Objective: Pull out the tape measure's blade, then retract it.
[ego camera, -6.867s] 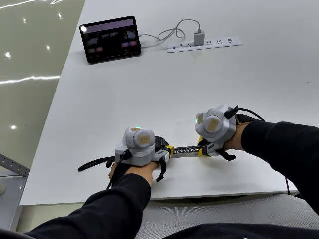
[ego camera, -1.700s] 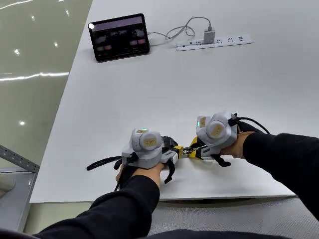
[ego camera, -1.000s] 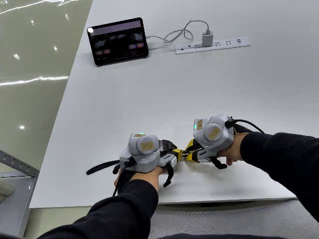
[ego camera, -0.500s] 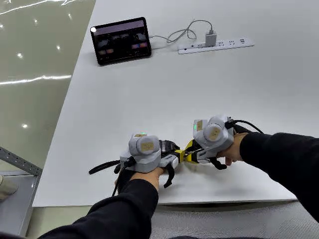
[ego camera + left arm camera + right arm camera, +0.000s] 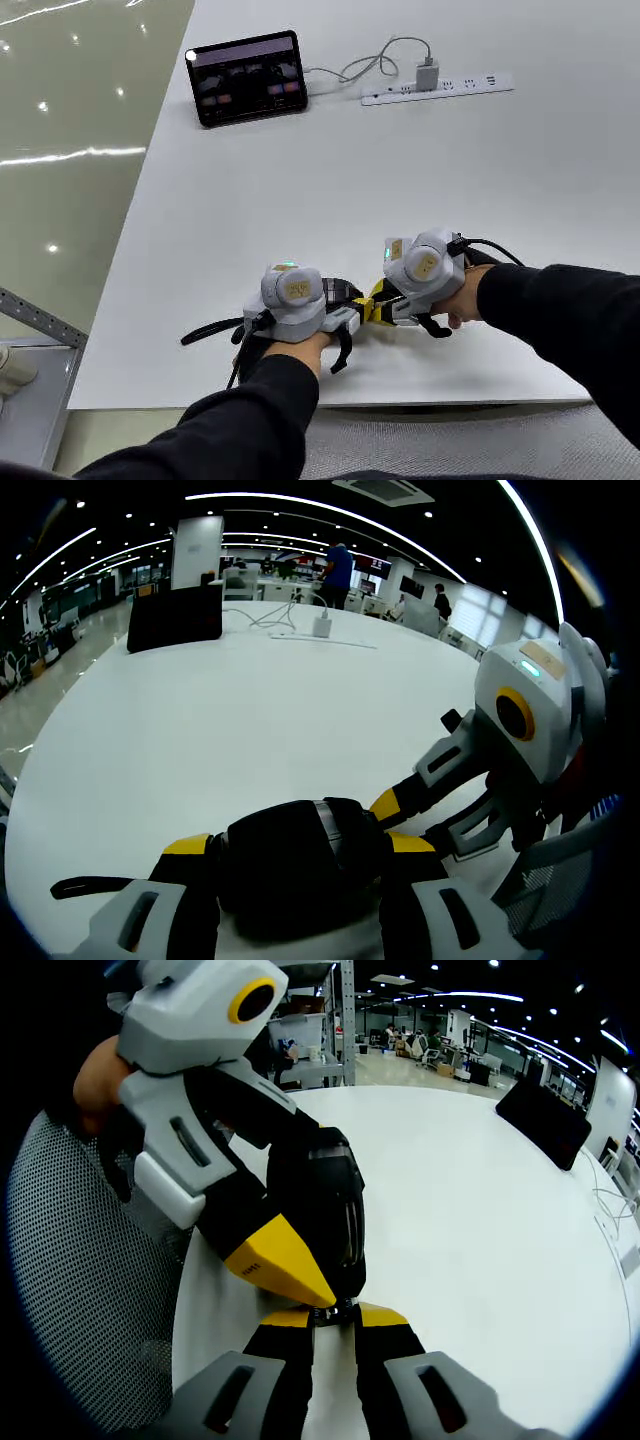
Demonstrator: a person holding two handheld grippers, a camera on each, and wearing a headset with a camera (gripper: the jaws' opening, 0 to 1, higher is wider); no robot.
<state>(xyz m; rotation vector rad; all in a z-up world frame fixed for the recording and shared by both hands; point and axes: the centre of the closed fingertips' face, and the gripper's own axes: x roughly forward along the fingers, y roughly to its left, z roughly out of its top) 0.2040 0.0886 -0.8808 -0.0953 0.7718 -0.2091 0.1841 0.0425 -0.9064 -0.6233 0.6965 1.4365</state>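
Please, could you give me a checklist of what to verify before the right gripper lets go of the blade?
1. Left gripper shut on the tape measure: ok.
2. Right gripper shut on the blade end: ok.
3. No blade length showing outside the tape measure: ok.
4. Blade lock off: cannot tell.
5. Tablet and power strip far from both grippers: ok.
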